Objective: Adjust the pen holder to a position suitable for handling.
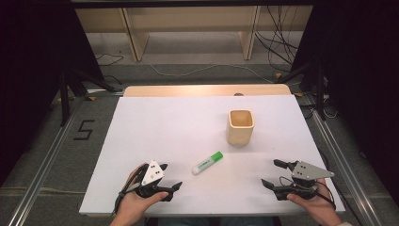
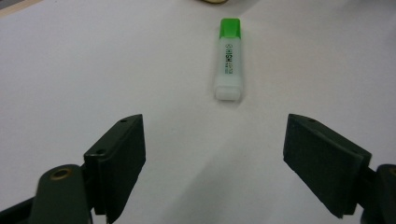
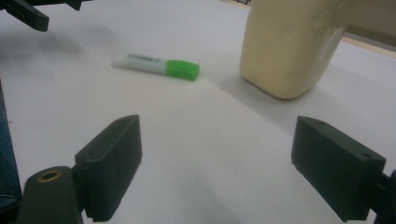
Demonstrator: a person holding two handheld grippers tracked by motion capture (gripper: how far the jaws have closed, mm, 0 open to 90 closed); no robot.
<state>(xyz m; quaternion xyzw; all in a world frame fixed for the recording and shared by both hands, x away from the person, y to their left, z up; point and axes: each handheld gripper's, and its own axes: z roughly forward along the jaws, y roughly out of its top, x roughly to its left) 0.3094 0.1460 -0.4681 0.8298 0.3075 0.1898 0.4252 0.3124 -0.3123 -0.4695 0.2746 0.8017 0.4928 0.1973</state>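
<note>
Highlighter point(image 1: 207, 163), light, rigid and smooth-sided, is seen lying at the wooden cup's point(image 1: 240, 126) seven o'clock; mid-barrel is judged the best hold. Left gripper point(image 1: 164, 177) and right gripper point(image 1: 274, 174) are held wide open, empty.

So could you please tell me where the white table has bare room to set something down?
The whole far-left stretch of the white table, left of the square pale wooden cup and beyond the green-capped white highlighter, is bare. The near middle between the open left tongs and open right tongs is free too. Only around cup and highlighter is it tight.
</note>
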